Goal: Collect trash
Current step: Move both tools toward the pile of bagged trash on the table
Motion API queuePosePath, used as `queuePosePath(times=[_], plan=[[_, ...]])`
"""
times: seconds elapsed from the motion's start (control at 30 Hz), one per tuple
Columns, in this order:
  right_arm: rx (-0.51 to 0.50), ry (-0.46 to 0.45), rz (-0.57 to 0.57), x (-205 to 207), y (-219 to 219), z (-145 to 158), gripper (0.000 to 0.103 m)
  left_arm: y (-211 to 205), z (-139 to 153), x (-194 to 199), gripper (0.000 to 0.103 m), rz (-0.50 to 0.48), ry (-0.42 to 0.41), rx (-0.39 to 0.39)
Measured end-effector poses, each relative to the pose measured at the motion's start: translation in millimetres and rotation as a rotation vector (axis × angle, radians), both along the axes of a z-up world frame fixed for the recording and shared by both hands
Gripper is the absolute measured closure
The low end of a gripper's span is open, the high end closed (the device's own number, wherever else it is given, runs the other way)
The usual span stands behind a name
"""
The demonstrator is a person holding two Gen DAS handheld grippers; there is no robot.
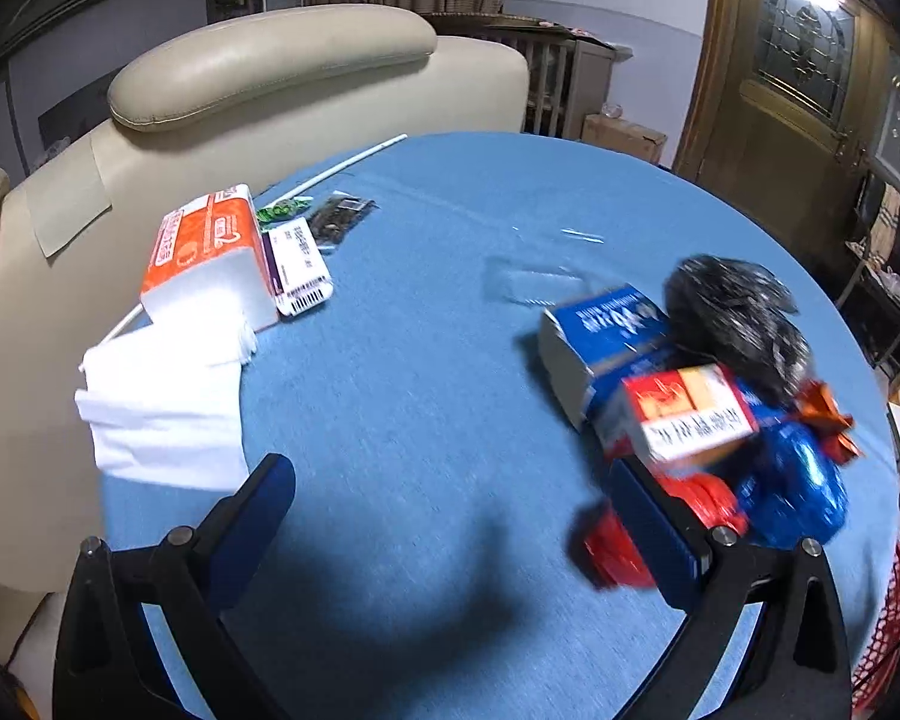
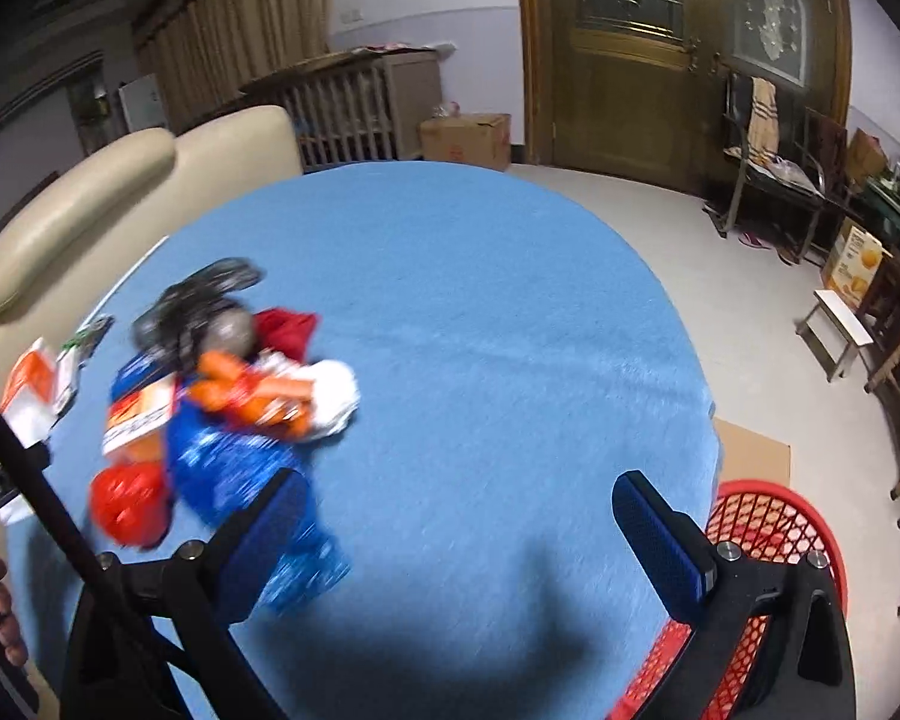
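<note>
Left gripper (image 1: 450,498): blue-padded fingers spread wide, nothing between them, hovering over the round table with the blue cloth (image 1: 426,372).
Right gripper (image 2: 459,519): gaping wide too, empty, above bare cloth near the table's near edge.
Trash pile (image 1: 702,396): heaped on the left view's right side; motion-blurred. A blue and white carton (image 1: 600,336) lies beside a crumpled black plastic bag (image 1: 738,312), with a small red, orange and white box (image 1: 690,414) on top.
More of the pile: a shiny blue foil wrapper (image 1: 798,492) and a red plastic piece (image 1: 618,546) sit right by the left gripper's right finger; whether they touch, I cannot tell.
Far side: an orange and white tissue pack (image 1: 210,252) with loose white tissues (image 1: 162,408), well apart from the pile.
Bin: a red mesh basket (image 2: 774,534) sits just beside the table, below its edge.
</note>
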State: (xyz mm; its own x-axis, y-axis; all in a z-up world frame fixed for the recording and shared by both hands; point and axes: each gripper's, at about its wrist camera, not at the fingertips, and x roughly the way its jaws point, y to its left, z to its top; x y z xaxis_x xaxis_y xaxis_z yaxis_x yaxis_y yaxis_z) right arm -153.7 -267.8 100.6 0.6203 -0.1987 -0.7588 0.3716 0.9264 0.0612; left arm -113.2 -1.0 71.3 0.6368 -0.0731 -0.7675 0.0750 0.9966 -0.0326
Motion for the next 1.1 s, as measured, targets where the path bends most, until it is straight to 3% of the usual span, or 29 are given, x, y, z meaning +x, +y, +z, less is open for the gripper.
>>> queuePosePath(times=[0.57, 1.1], plan=[[-0.003, -0.028, 0.072, -13.2, 33.2, 5.9, 0.000, -19.5, 2.0, -24.0, 0.000, -0.073, -0.006, 0.010], [0.074, 0.000, 0.139, -17.7, 39.9, -15.0, 0.000, -54.8, -15.0, -26.1, 0.000, -0.183, 0.037, 0.002]])
